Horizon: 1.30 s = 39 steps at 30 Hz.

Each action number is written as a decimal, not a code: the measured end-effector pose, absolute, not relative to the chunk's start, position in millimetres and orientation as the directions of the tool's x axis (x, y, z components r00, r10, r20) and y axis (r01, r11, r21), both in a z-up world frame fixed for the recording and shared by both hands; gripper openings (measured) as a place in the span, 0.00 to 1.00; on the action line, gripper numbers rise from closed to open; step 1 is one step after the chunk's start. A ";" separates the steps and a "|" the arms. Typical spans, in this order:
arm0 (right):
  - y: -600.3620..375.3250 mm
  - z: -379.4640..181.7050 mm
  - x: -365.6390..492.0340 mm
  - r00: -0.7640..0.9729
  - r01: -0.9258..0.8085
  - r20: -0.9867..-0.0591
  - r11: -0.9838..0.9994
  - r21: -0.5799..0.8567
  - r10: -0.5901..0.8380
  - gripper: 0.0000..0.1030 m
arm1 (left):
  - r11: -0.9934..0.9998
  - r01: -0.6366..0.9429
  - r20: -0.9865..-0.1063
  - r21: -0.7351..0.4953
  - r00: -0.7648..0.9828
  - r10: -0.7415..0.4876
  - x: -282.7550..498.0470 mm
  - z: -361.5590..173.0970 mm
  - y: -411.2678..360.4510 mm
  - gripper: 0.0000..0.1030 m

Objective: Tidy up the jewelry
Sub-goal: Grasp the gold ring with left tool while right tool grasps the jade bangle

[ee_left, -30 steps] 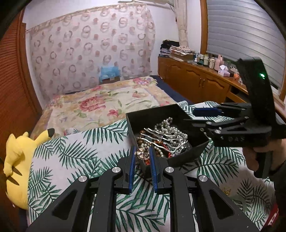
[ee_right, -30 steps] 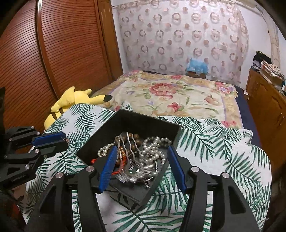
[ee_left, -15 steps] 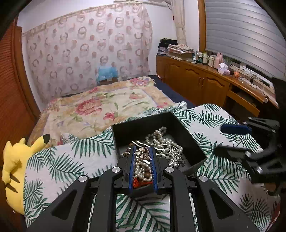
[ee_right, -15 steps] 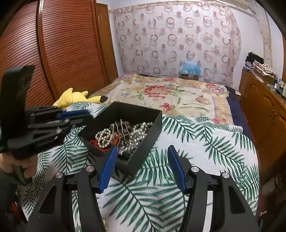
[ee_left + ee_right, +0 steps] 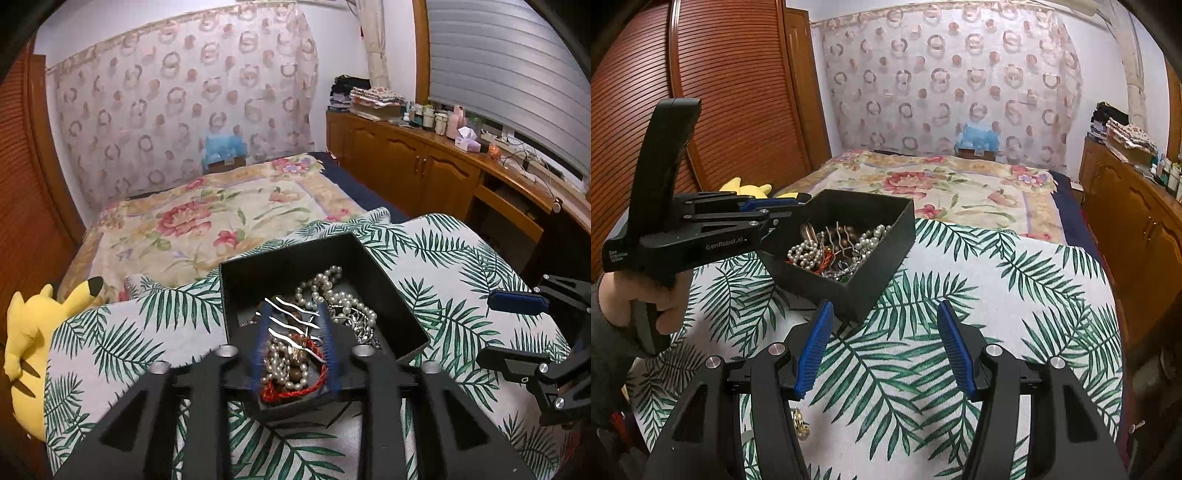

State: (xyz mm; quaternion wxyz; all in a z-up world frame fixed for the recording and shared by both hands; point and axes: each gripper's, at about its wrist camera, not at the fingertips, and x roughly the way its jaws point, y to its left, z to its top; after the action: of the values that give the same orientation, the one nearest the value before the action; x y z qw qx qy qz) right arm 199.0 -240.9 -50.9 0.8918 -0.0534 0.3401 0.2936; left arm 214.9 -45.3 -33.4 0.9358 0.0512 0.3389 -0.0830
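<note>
Left wrist | one black box | one silver comb | left claw just parted, right claw apart

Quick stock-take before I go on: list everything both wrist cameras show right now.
Box: one, black, open, on the leaf-print cloth.
Jewelry: tangled heap inside the box; white pearl strands, silver wavy hairpins, red cord, brown beads.
Gold trinket: one, on the cloth by the right hand-held gripper.
Leaf-print cloth: one, white and green, under the box.
Bedspread: one, cream floral, beyond the cloth.
Plush toy: one, yellow, left edge of the cloth.
Cabinets: brown wood, right wall, cluttered top.
Left hand-held gripper: black, blue pads, over the box; jaws just opened.
Right hand-held gripper: open, empty, over the cloth.
</note>
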 end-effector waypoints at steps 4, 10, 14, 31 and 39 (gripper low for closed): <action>-243.5 -53.9 189.2 0.601 -0.554 -0.636 0.826 0.106 0.484 0.59 | 0.981 0.193 -0.638 0.034 0.759 -0.128 202.9 -34.8 -42.6 0.54; -243.2 -56.4 162.3 0.597 -0.567 -0.634 0.818 0.100 0.492 0.59 | 0.979 0.202 -0.627 0.030 0.767 -0.139 171.7 -37.7 -37.7 0.80; -238.2 -62.4 138.2 0.584 -0.588 -0.650 0.805 0.073 0.486 0.59 | 0.976 0.218 -0.638 0.008 0.753 -0.163 153.5 -42.7 -35.2 0.87; -216.0 -96.3 83.0 0.488 -0.656 -0.730 0.753 0.055 0.478 0.76 | 0.967 0.255 -0.708 -0.024 0.679 -0.196 100.9 -83.4 -33.9 0.87; -204.0 -102.1 75.7 0.470 -0.680 -0.760 0.733 0.012 0.449 0.79 | 0.962 0.272 -0.754 -0.016 0.628 -0.191 102.0 -99.7 -36.1 0.91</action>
State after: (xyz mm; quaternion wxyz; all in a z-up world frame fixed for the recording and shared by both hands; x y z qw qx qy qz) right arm 75.7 -204.0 -102.1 0.8445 -0.1478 0.3917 0.3342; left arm 102.0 -36.1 -99.7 0.9009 0.0495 0.4116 -0.1283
